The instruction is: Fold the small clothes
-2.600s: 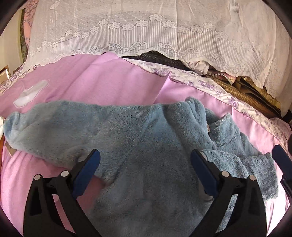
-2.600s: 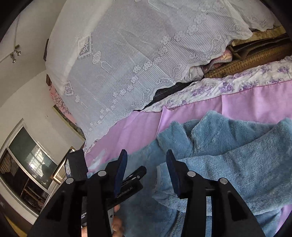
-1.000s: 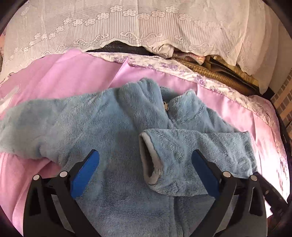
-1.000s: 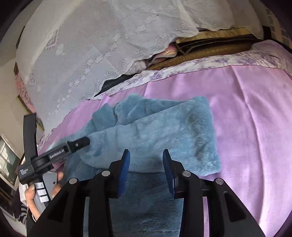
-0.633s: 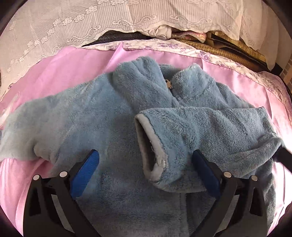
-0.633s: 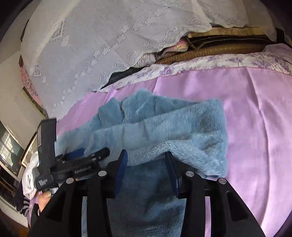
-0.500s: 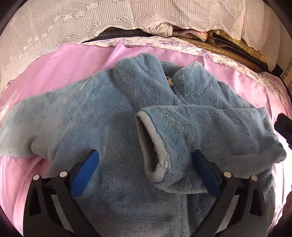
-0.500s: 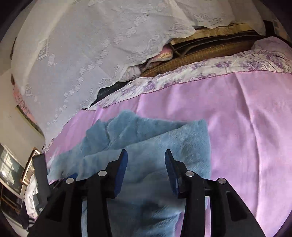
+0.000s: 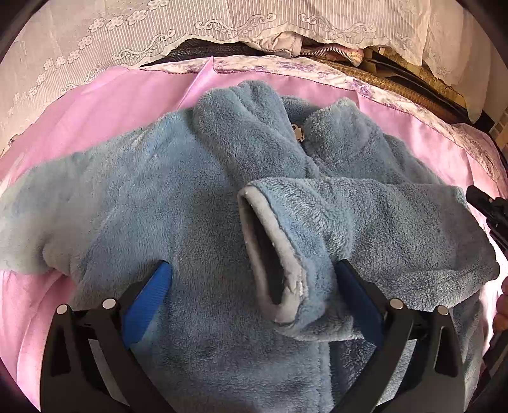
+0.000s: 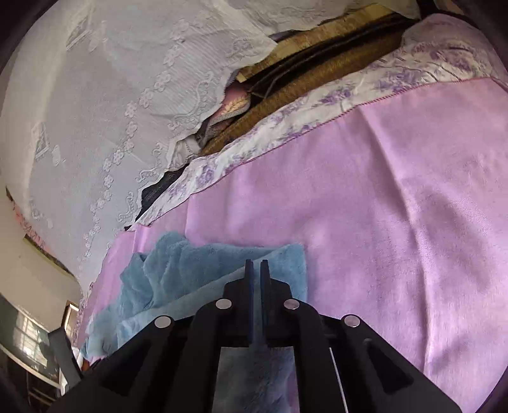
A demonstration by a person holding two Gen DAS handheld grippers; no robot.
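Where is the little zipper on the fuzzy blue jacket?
In the left wrist view, the zipper pull sits top centre, at the collar of the blue jacket, just above the folded sleeve.

The blue fleece jacket runs off the lower edge of the left wrist view, its hem out of sight, and its far sleeve is cut by the left rim. In the right wrist view the right gripper covers most of it. Dark items beneath the lace cloth stay unidentifiable.
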